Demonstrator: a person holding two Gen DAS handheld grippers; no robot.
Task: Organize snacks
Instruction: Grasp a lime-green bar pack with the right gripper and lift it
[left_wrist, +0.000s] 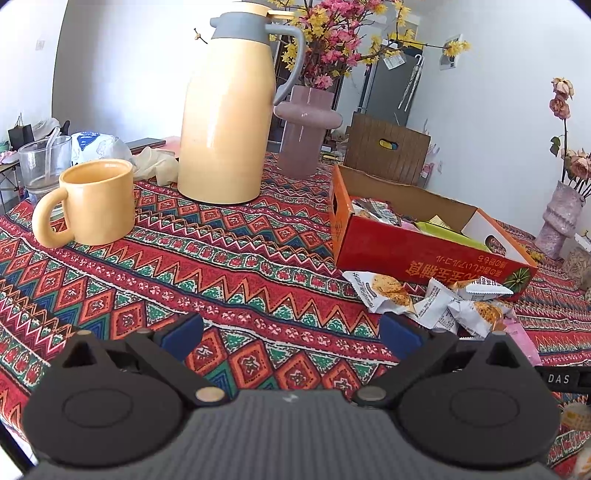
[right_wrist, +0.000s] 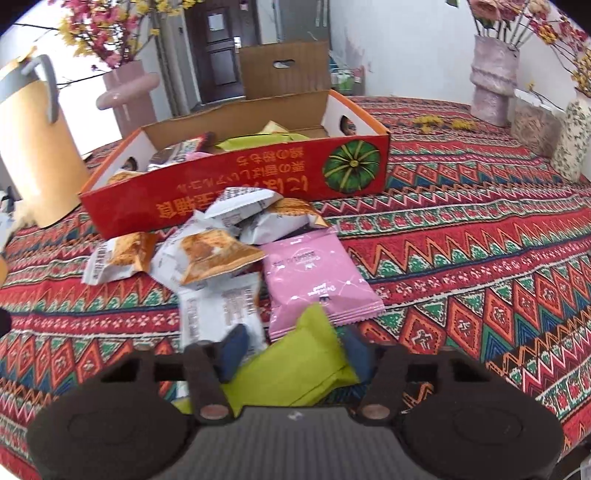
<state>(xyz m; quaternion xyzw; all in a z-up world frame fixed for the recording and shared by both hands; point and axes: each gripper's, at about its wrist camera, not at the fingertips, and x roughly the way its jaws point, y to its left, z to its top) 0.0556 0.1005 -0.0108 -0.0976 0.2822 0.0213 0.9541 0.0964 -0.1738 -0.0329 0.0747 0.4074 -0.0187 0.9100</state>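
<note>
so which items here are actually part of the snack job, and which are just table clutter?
Job:
- red cardboard box, already holding some packets
- loose snack packets in front of it
- pink packet
- green packet, gripped in the right tongs

Clutter:
- yellow thermos
- yellow mug
- glass pitcher
- flower vases

Snack packets (right_wrist: 221, 254) lie before the box (right_wrist: 236, 184).

walls: white (left_wrist: 129, 66) | door: dark, panelled (right_wrist: 218, 48) | table: patterned red cloth (left_wrist: 221, 258) | light: bright daylight
</note>
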